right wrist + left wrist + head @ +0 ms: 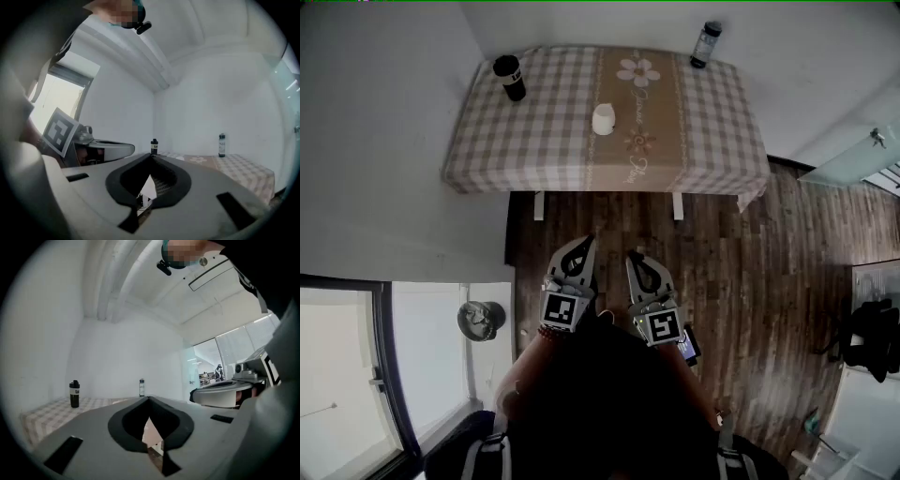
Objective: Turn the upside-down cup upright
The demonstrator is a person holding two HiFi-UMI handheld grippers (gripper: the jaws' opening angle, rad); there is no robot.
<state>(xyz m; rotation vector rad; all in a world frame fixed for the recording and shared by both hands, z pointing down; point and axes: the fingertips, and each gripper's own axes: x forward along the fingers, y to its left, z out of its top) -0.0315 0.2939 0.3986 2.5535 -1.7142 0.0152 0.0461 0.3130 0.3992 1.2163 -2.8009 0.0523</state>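
Wood floor [750, 281], left gripper [583, 244], right gripper [635, 256], closed, empty

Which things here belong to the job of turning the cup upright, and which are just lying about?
For the job: white cup; left tool; right tool.
Lying about: black flask; dark bottle.

The black bottle [74, 394] shows white letters starting "Lu"; cursive script on the tablecloth [712, 122] is unreadable.
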